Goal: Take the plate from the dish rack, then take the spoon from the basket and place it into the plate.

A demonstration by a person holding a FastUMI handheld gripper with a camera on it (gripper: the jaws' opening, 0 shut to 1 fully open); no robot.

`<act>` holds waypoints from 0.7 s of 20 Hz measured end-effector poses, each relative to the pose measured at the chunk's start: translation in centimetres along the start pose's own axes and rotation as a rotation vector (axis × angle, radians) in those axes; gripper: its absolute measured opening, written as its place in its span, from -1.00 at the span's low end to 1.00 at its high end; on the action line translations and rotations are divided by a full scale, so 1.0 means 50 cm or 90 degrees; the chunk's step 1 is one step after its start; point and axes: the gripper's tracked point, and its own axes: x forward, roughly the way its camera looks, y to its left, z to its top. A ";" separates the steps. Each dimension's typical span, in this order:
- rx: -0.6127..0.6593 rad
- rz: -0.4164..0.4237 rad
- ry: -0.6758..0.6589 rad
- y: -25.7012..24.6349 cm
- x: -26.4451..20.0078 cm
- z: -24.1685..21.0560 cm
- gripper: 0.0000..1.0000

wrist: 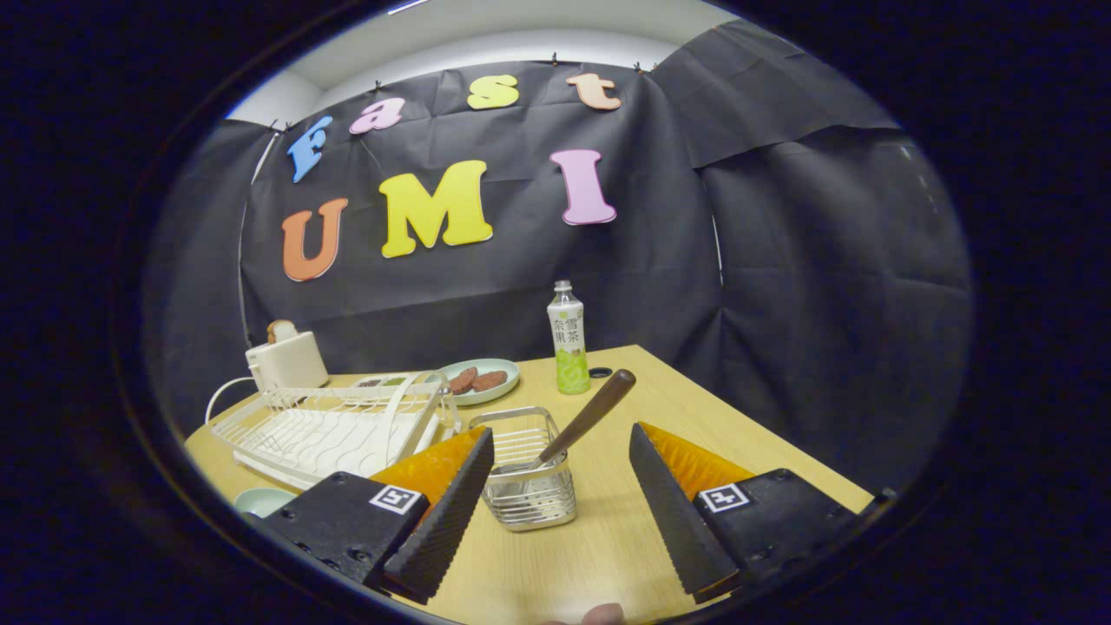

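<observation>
My hand-held gripper shows its fingers spread wide with nothing between them, their bases cut off below. The left finger hides a corner of the dish rack and most of a pale plate beside it. The spoon has its bowl sunk in the basket, blurred behind the wires. The toaster conceals the tabletop corner behind it.
</observation>
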 end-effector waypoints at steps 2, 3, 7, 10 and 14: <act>0.004 0.000 -0.001 -0.013 0.031 0.011 1.00; 0.006 -0.001 -0.003 -0.020 0.044 0.017 0.99; 0.020 0.007 0.005 -0.019 0.068 0.027 0.58; 0.024 0.014 0.004 -0.014 0.066 0.032 0.26; 0.067 0.031 0.005 -0.002 0.063 0.042 -0.30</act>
